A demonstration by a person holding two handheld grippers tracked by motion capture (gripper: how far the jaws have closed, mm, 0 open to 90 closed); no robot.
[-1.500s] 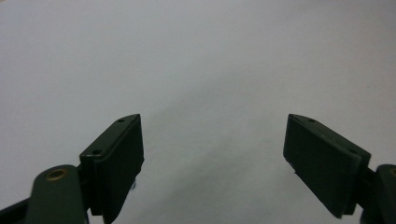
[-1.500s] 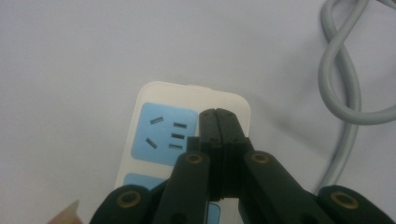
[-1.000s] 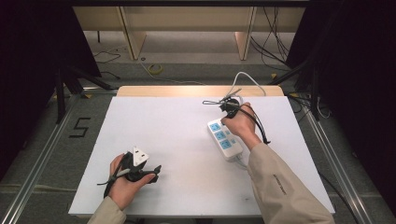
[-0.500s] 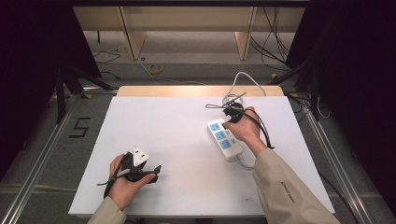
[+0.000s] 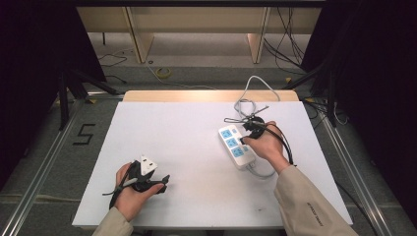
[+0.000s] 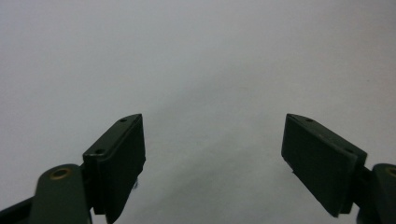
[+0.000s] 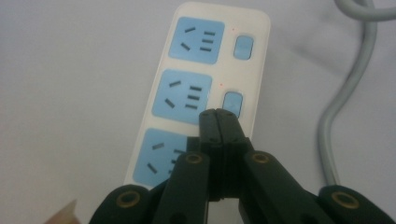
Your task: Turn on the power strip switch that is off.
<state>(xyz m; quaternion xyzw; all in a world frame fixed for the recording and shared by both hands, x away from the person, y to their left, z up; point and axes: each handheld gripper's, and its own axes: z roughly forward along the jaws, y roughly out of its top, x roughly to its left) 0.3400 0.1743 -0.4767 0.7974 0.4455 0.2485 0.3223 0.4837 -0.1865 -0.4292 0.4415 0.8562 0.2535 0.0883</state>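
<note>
Here, right gripper (image 7: pixel 218 116) closed over power strip (image 7: pixel 205 93), its near end cut off

Beige sleeves cover both forearms; each black gripper (image 5: pixel 147 179) has flat rectangular pads (image 6: pixel 320 161) and brass-ringed pivot screws (image 7: pixel 193 159).
</note>
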